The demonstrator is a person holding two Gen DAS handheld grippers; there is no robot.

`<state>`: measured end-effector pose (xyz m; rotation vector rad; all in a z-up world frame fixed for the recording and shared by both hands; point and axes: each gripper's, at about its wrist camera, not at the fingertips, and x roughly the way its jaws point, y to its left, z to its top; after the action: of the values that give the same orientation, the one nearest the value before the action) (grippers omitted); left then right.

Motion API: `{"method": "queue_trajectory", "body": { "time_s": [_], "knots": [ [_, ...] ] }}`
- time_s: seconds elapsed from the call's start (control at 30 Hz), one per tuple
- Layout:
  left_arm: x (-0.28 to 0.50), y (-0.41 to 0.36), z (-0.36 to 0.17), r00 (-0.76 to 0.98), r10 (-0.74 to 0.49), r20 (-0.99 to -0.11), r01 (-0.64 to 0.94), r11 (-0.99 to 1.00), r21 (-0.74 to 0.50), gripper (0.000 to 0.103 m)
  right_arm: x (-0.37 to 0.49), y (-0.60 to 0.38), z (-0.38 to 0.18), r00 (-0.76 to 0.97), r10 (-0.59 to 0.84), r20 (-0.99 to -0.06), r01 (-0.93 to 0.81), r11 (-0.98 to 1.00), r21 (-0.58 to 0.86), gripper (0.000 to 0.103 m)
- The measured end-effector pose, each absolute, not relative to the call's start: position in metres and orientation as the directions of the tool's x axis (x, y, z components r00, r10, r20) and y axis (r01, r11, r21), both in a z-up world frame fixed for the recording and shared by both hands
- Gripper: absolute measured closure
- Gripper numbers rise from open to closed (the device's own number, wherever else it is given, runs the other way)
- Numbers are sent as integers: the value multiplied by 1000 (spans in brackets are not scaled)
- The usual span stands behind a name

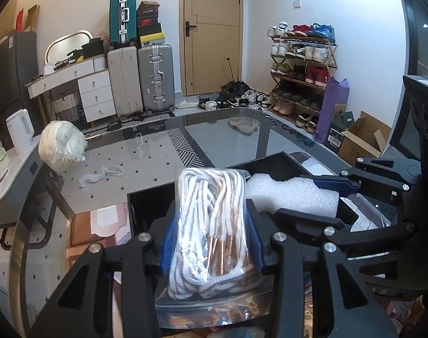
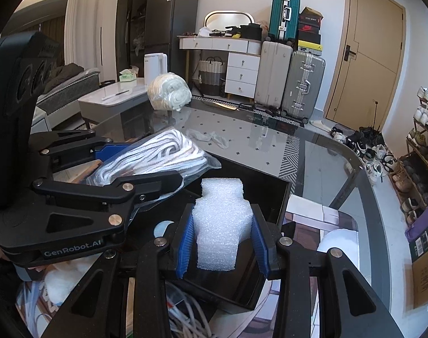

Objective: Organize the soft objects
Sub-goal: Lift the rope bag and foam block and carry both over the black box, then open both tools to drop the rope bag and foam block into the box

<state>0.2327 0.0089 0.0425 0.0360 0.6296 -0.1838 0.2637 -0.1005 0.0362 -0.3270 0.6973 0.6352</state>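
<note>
- While both hover over the black box (image 1: 273, 163) on the glass counter (image 1: 146, 155), left tongs (image 1: 211, 242) grip a clear bag of white laces (image 1: 211, 225).
- Right tongs (image 2: 222, 242) squeeze a white foam block (image 2: 221, 225), just beside the bag.
- Sock (image 2: 211, 138) & wrapped roll (image 2: 169, 91) lie further back on counter.

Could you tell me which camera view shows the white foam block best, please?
The right wrist view: the white foam block sits centred and whole between the right tool pads, over the black box. The left wrist view shows only its side, partly hidden.
</note>
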Motion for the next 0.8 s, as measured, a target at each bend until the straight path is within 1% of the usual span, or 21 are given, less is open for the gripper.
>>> {"method": "queue_trajectory", "body": {
  "time_s": [0.23, 0.3, 0.33, 0.37, 0.4, 0.43, 0.47, 0.5, 0.53, 0.57, 0.6, 0.63, 0.7, 0.8],
  "knots": [
    [237, 9, 36, 780, -163, -605, 178, 983, -36, 60, 272, -98, 33, 587, 421, -691, -640, 764, -78, 65],
    [238, 9, 34, 771, -169, -614, 182, 982, -42, 59, 273, -97, 34, 591, 414, -692, -638, 766, -86, 61],
    [239, 10, 34, 766, -176, -618, 184, 982, -52, 58, 272, -98, 35, 602, 412, -684, -635, 767, -97, 60],
    [239, 10, 34, 762, -185, -620, 188, 980, -62, 57, 271, -101, 37, 620, 413, -667, -628, 771, -107, 57],
    [238, 11, 35, 758, -195, -623, 193, 979, -71, 54, 270, -103, 39, 625, 418, -659, -627, 772, -105, 53],
    [237, 11, 37, 761, -194, -619, 190, 979, -73, 46, 269, -108, 41, 628, 421, -654, -625, 774, -101, 51],
    [234, 12, 40, 770, -177, -613, 175, 983, -64, 40, 267, -112, 44, 640, 419, -644, -616, 781, -104, 44],
    [232, 13, 43, 783, -158, -602, 156, 986, -56, 30, 263, -117, 48, 656, 419, -627, -605, 790, -105, 31],
    [229, 15, 46, 791, -158, -591, 152, 987, -60, 21, 261, -121, 52, 665, 423, -615, -598, 795, -100, 23],
    [225, 17, 49, 800, -164, -577, 149, 986, -74, 17, 257, -126, 56, 679, 431, -594, -589, 803, -91, 10],
    [222, 19, 53, 806, -168, -567, 147, 986, -84, 9, 253, -131, 61, 688, 438, -579, -584, 808, -82, 6],
    [218, 22, 56, 814, -169, -556, 141, 986, -92, 3, 250, -135, 64, 690, 439, -575, -580, 811, -78, 5],
    [210, 26, 61, 828, -159, -538, 125, 987, -101, 0, 245, -141, 69, 684, 434, -586, -574, 816, -66, 1],
    [196, 32, 68, 840, -155, -520, 114, 987, -110, 0, 233, -149, 75, 687, 435, -582, -561, 826, -44, 1]
  ]
}}
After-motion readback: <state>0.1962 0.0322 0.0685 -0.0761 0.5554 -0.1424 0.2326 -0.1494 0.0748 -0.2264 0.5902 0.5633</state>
